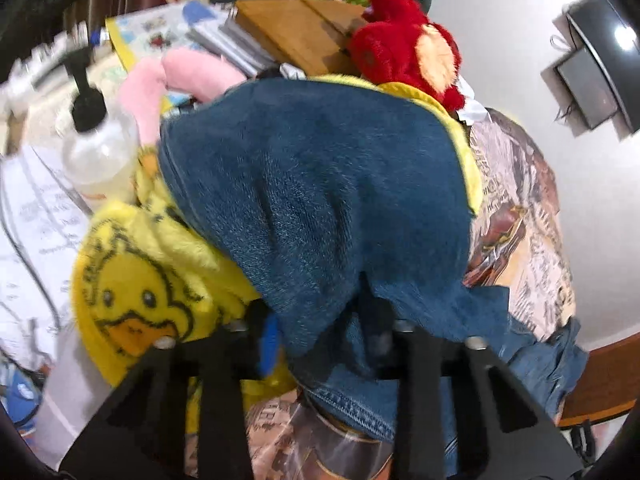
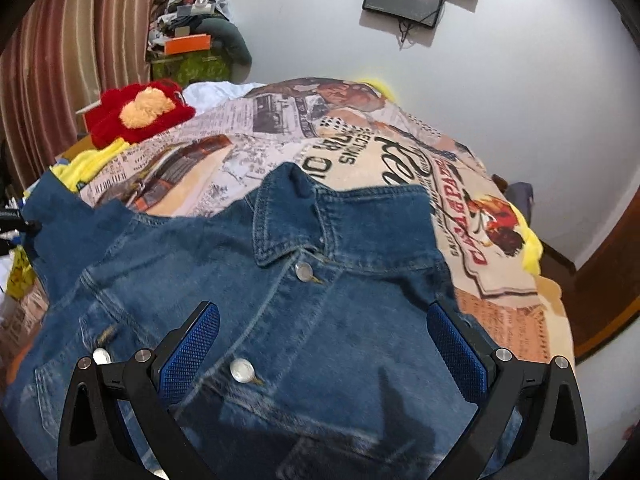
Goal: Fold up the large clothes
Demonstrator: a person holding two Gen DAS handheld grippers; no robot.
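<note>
Denim jacket spread on the bed for folding, one edge pinched

The jacket is laid front up across the printed bedspread, collar toward the upper centre of the right wrist frame, so that its panels can be turned inward; a fold of its denim is clenched in the left gripper at lower centre, presumably to be carried over; the right gripper is held released just above the buttoned front, nothing between its fingers.

Left side's cramped: pump bottle, duck blanket and red plush crowd the denim jacket. Bedspread past the collar is open room.
</note>
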